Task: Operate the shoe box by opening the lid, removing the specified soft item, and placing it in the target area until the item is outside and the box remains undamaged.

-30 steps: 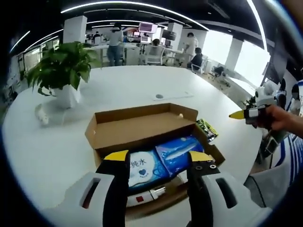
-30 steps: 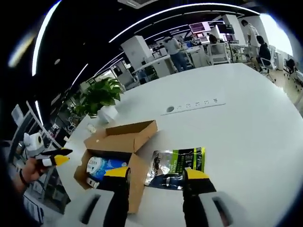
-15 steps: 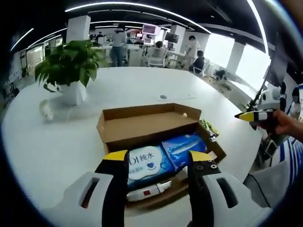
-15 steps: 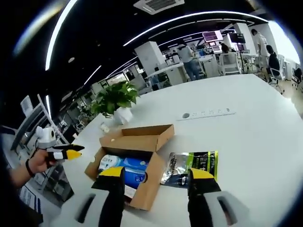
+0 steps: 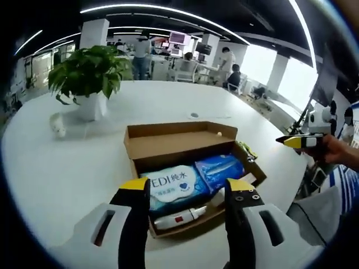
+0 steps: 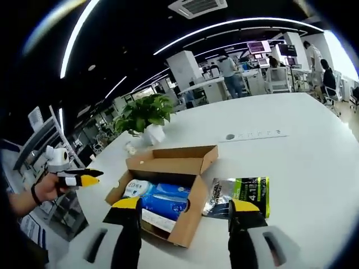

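Observation:
An open cardboard shoe box (image 5: 143, 171) lies on the white table, its lid (image 5: 179, 141) folded back on the far side. Inside are a white and blue wipes pack (image 5: 175, 186), a blue soft pack (image 5: 220, 168) and a white tube with a red label (image 5: 178, 217). My left gripper (image 5: 187, 186) hovers open just short of the box's near edge. My right gripper (image 6: 185, 204) is open too, above the box (image 6: 188, 216) and a green and black packet (image 6: 238, 196) lying on the table beside it. Each gripper appears hand-held in the other's view, the right gripper (image 5: 297, 141) and the left gripper (image 6: 81, 178).
A potted plant (image 5: 90, 73) and a small white object (image 5: 56, 124) stand on the table's far left. A socket strip (image 6: 255, 134) is set into the table beyond the box. The table's edge (image 5: 283, 185) runs close to the right. People sit at desks far behind.
Both cameras have shifted, so the box sits more to the middle of each view. The box, its contents and the green packet lie where they were. Both grippers stay open.

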`<state>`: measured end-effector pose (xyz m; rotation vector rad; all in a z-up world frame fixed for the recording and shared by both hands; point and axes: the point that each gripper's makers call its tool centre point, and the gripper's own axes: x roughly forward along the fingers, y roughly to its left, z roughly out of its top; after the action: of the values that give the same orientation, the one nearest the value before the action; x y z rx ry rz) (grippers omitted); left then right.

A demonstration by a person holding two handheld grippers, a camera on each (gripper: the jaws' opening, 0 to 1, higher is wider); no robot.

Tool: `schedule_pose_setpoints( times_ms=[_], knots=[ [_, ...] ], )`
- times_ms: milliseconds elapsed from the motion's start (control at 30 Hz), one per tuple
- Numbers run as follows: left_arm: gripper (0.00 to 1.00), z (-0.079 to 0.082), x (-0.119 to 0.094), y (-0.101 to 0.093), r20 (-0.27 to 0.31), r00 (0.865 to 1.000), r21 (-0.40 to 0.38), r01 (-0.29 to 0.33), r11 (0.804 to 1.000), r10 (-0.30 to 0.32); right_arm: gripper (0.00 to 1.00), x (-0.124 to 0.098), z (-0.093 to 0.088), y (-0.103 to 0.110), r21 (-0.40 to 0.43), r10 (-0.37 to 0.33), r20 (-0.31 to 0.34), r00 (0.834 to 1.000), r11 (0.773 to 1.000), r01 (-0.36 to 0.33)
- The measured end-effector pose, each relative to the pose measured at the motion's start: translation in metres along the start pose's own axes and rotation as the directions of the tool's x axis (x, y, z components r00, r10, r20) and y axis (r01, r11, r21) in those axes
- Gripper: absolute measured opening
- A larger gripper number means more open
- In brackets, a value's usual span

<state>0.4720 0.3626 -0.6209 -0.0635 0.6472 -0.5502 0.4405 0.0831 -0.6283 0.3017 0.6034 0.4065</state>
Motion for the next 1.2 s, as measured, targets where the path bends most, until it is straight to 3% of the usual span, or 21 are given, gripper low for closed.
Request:
schedule_pose_setpoints(
  times_ms=[433,1200],
  knots=[
    [0.54,-0.005,-0.007,0.006,0.007,1.000,0.002,0.001,1.000,-0.001,0.63,-0.002,-0.010,0.021,-0.007,0.024,-0.012,1.000,1.000,-0.024],
    [0.54,-0.004,-0.011,0.010,0.004,1.000,0.024,0.012,1.000,-0.012,0.64,0.001,-0.014,0.025,-0.023,0.038,-0.030,0.999,0.999,-0.039]
  ],
)
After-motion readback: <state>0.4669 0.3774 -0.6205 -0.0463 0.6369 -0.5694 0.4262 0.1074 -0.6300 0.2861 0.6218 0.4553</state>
